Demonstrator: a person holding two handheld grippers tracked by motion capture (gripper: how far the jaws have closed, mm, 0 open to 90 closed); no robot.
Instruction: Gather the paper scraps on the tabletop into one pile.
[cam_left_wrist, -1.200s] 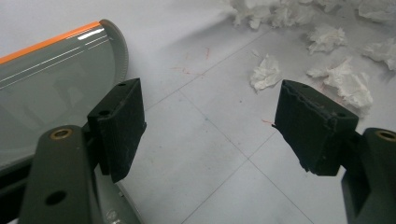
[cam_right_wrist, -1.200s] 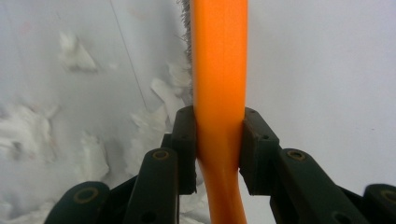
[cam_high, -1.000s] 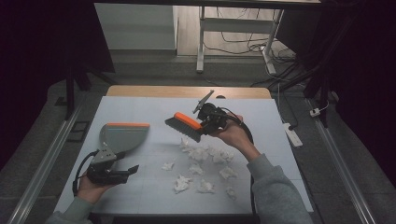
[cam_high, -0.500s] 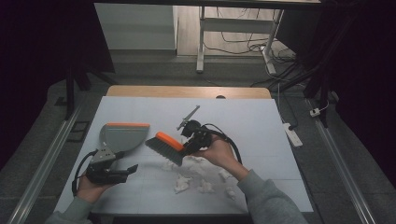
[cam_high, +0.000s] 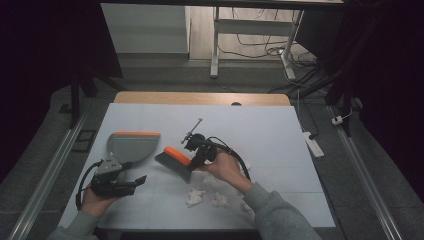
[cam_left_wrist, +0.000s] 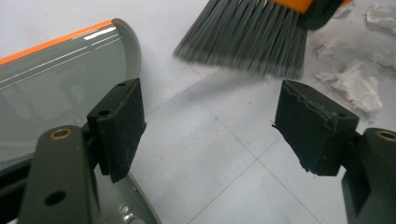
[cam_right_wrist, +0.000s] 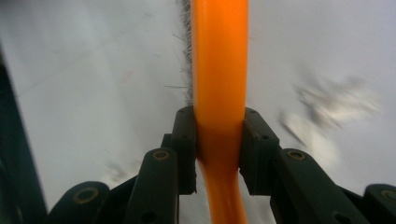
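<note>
Gripping: brush (cam_high: 173, 160), orange back clamped in my right gripper (cam_right_wrist: 218, 140), bristles on the table (cam_high: 280, 135) near the dustpan (cam_high: 131, 145). Dustpan holds nothing visible. Paper scraps (cam_high: 197, 196) lie loose on table. Left gripper (cam_left_wrist: 210, 126) spread wide, empty.

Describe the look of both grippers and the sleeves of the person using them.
The left gripper has dark grey arms with brass-coloured pivots and blocky black pads with worn edges. From above it is a dark body with a grey three-cornered plate on top and a black cable looping off it. The right gripper has the same build, with a black cable and a thin rod on top. Both sleeves are grey-green.
</note>
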